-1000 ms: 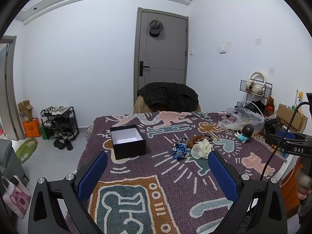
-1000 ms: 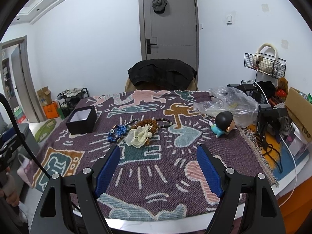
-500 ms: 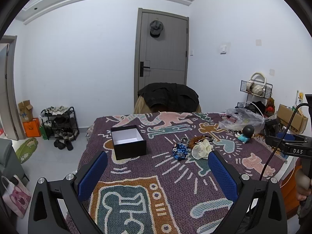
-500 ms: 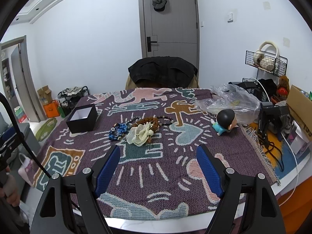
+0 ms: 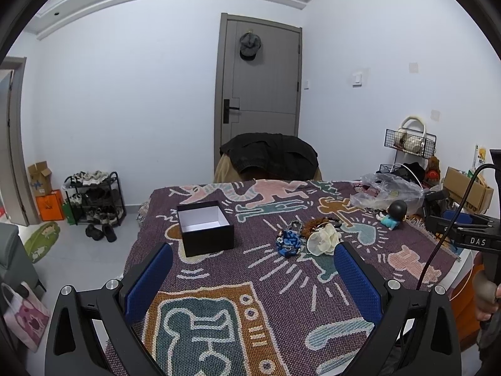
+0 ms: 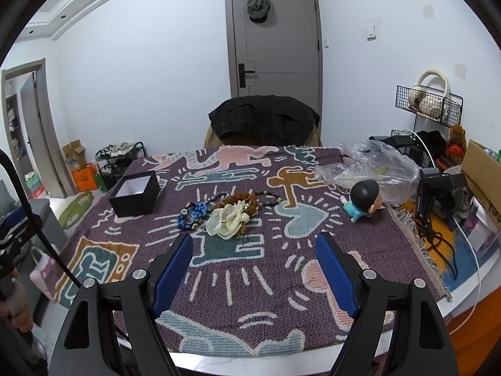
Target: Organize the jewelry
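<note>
A pile of jewelry lies mid-table on the patterned cloth: a blue beaded piece [image 5: 288, 244] [image 6: 191, 214], a cream flower piece [image 5: 324, 242] [image 6: 227, 219] and brown and dark bead strings [image 6: 242, 199] behind them. An open black box [image 5: 205, 227] [image 6: 135, 193] with a white inside stands to the left of the pile. My left gripper [image 5: 252, 258] hovers open near the front edge, nothing between its blue pads. My right gripper [image 6: 255, 249] is open too, just in front of the flower piece, apart from it.
A small doll [image 6: 363, 199] and a crumpled clear plastic bag [image 6: 372, 169] lie at the right of the table. A chair with a dark jacket [image 6: 264, 119] stands behind the far edge. Cables, a wire rack and a cardboard box crowd the right side.
</note>
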